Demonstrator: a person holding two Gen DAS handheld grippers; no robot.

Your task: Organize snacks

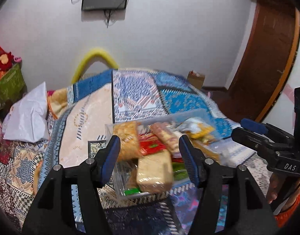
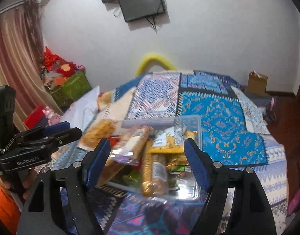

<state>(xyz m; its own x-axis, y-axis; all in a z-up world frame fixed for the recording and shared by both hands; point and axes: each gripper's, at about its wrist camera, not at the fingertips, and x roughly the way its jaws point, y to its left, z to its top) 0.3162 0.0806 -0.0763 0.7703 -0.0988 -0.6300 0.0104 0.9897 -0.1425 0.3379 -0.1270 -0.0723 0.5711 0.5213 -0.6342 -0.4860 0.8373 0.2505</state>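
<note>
Snacks fill a clear, rectangular plastic container that sits on the patterned woven blankets of a bed, just beyond my fingertips. In the left wrist view the long axis of the container runs from near left to far right. A pale, flat biscuit pack lies on top at the near end, its long axis pointing away from me. Beside it lie a crinkly red wrapper, a bag of golden crisps at the far left, and a yellow pouch at the far right. The wrappers are glossy film; motion blur hides their print.

My left hand-held gripper has its blue ribbed pads apart, with nothing clamped. My right hand-held gripper likewise stands apart and empty above a long cylindrical biscuit roll.
</note>
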